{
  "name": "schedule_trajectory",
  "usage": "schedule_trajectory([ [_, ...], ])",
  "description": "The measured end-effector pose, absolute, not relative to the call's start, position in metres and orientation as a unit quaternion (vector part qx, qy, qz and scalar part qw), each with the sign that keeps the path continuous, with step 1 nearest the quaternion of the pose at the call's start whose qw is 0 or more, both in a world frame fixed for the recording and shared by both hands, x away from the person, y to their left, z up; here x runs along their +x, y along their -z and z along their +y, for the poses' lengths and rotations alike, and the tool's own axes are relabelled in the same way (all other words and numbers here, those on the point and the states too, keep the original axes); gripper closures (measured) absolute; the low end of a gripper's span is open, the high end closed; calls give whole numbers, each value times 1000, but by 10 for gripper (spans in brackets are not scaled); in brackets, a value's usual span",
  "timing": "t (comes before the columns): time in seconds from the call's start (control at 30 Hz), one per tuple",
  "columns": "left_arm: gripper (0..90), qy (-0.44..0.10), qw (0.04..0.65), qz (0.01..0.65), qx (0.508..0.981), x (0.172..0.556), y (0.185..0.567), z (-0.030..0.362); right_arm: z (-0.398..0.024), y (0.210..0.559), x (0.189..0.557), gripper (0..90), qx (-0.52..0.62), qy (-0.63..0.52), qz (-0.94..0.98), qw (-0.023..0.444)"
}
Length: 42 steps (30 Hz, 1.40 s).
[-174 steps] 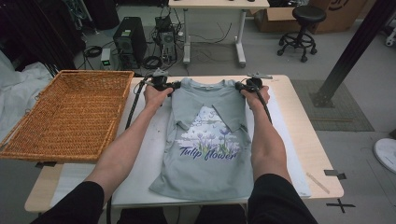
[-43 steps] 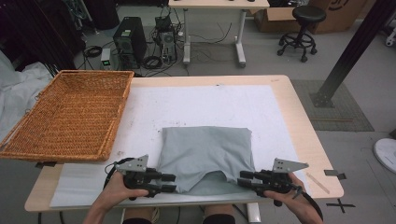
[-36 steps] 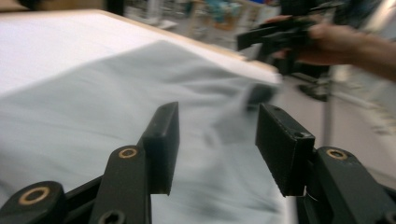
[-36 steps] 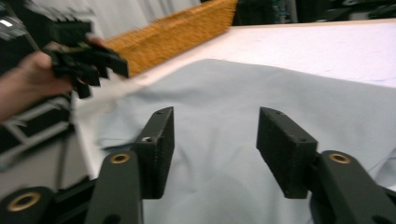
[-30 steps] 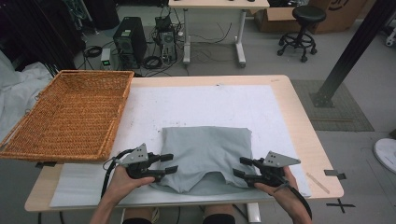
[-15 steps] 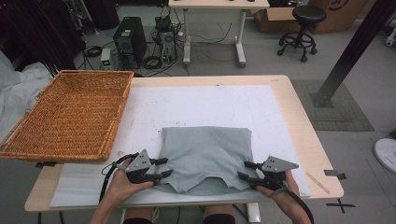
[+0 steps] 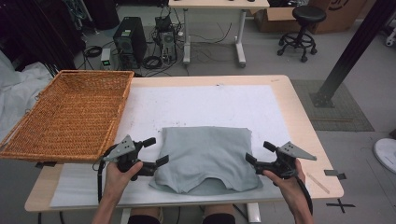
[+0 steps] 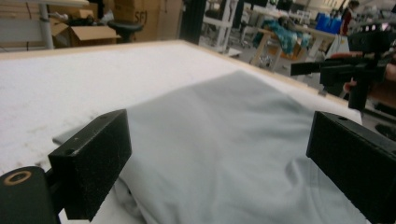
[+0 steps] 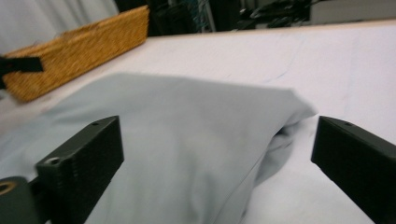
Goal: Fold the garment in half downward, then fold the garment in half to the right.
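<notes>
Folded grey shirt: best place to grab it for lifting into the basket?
Probably the folded shirt by its two short side edges, left gripper and right gripper each sliding in level from its own side; layers stack there, and both sets of jaws already stand open.

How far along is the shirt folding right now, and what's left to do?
Done: the grey T-shirt lies folded once, top over bottom, on the white mat. In hand: nothing; the left gripper and right gripper have just been opening their jaws and sit at the shirt's sides, with no cloth between them. Left: probably another fold, then perhaps into the wicker basket.
</notes>
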<state>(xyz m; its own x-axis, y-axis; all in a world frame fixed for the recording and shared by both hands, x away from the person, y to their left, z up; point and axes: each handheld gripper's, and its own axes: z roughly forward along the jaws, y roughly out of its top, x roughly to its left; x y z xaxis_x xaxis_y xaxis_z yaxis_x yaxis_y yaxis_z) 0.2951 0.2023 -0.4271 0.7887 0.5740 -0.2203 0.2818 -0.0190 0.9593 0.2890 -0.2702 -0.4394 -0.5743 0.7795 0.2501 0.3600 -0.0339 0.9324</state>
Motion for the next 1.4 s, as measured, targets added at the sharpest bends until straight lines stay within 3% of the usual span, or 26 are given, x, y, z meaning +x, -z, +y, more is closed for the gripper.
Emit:
schedule_trajectory([
  [0.4,3,-155,630,312,694,301,418,205,-274,425,295,2,424,-581,659,221],
  [0.83,42,-167,606,343,698,298,421,200,-266,431,297,8,424,-574,665,222],
  [1.13,67,-211,596,379,675,273,425,200,-250,420,319,44,395,-573,684,218],
  [1.4,104,-237,574,404,672,232,440,192,-208,408,347,62,351,-575,709,207],
])
